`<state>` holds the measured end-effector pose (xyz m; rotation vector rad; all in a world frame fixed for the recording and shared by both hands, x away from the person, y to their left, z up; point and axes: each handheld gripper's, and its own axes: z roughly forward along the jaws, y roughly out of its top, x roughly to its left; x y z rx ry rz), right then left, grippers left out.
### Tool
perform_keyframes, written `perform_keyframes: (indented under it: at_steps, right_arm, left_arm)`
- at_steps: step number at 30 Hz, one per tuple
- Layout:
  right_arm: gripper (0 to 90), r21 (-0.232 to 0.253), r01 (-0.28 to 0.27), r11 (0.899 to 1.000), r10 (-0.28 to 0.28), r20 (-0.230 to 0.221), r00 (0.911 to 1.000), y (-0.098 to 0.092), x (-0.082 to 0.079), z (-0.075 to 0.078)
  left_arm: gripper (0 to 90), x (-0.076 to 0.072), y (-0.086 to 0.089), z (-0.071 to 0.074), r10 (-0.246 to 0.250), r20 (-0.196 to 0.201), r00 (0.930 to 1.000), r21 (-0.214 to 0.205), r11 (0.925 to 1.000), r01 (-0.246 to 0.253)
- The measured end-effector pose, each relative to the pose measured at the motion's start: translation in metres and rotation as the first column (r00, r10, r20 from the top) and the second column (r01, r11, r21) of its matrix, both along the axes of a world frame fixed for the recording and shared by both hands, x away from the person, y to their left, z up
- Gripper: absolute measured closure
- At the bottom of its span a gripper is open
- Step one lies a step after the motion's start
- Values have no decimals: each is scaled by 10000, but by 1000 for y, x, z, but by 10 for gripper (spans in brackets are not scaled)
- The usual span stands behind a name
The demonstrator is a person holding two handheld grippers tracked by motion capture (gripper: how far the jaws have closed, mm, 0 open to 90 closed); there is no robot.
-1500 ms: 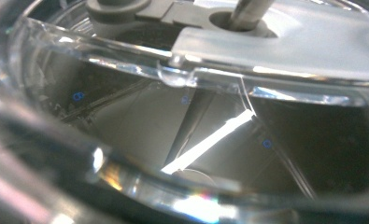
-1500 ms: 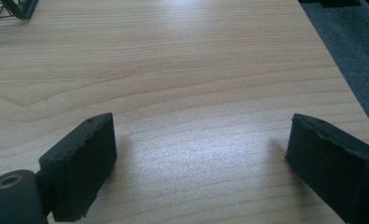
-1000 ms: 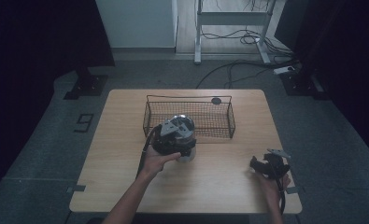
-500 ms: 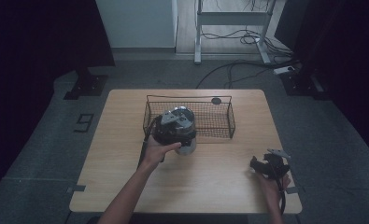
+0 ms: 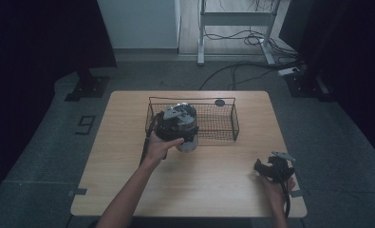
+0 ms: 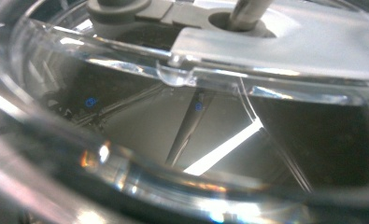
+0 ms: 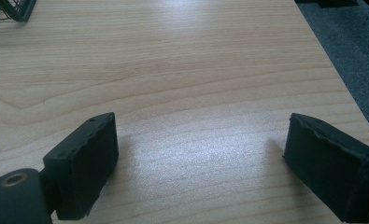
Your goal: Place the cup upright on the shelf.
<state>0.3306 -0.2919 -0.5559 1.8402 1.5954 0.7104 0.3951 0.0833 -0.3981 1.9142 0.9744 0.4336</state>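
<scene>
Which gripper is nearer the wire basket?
Left. The left gripper, with a clear container, is at the wire basket's front left edge; the right gripper rests open near the table's front right corner.

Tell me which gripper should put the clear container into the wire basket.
Left. The left gripper already carries the clear container at the wire basket's near-left rim; the right gripper rests open, empty, near the table's right corner.

- The bench [image 5: 128, 185] is a pale wood top standing on a grey floor [image 5: 42, 142].
- A black wire basket [image 5: 218, 124] sits on its far half.
- A small dark round thing [image 5: 219, 102] lies just behind the basket.
</scene>
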Motion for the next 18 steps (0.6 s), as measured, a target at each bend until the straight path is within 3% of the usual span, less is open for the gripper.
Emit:
perform_keyframes:
  at_steps: [9,18]
  right_arm:
    - [99,-11,-13,10000,13,1,10000,0,0,0]
    - [99,-4,-8,10000,8,20,10000,0,0,0]
  left_arm:
    - [39,5,-5,11,57,200,9998,256,9997,-62]
    - [39,18,-9,10,199,153,9997,374,9991,-205]
